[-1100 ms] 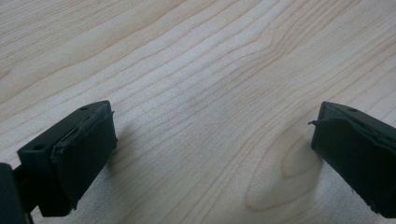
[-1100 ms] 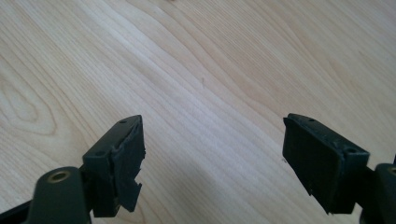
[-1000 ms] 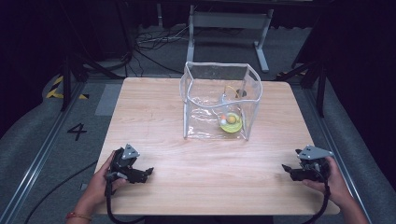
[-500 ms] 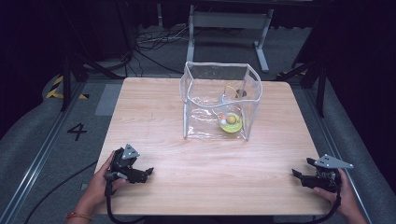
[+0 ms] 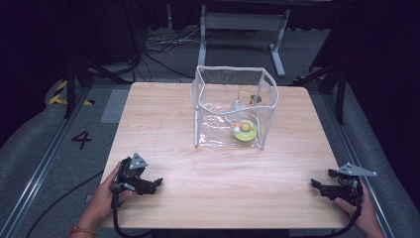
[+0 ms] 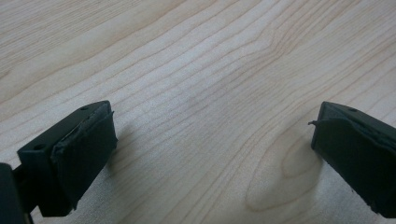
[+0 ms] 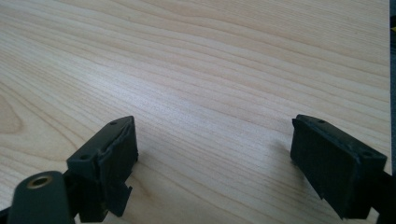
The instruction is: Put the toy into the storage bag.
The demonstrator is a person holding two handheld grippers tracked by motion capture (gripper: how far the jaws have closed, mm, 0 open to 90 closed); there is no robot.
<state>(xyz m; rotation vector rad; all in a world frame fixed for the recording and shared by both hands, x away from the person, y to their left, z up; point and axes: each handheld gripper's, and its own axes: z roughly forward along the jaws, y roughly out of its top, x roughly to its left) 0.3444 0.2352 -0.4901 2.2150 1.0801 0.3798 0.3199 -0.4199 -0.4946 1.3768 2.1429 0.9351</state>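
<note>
The table (image 5: 163,129), a pale wood top, takes up the middle of the high view, with grey floor around it and a painted numeral 4 (image 5: 81,140) on the floor at its 9 o'clock side. A metal stand (image 5: 240,29) and loose cables (image 5: 161,42) lie on the floor beyond the table's 12 o'clock edge.

A clear plastic bag (image 5: 233,106) stands upright and open-topped just past the table's centre, toward 12 o'clock. Inside it, on the bottom at its 5 o'clock corner, sits a yellow-green dish (image 5: 246,133) with a small orange ball (image 5: 245,127) and a white one beside it. A thin yellow line and a dark spot show through the back wall; what they are cannot be told.

The left gripper (image 5: 148,184) rests at the table's 7 o'clock corner, held in the person's left hand (image 5: 106,196), pointing toward 3 o'clock. In the left gripper view its jaws stand wide apart over bare wood, holding nothing.

The right gripper (image 5: 319,187) sits at the 5 o'clock corner, close to the table's edge, in the right hand (image 5: 364,215), pointing toward 9 o'clock, its grey plate (image 5: 357,171) on top. In the right gripper view its jaws are likewise spread wide with only wood grain between them.

Both grippers are well apart from the bag.
</note>
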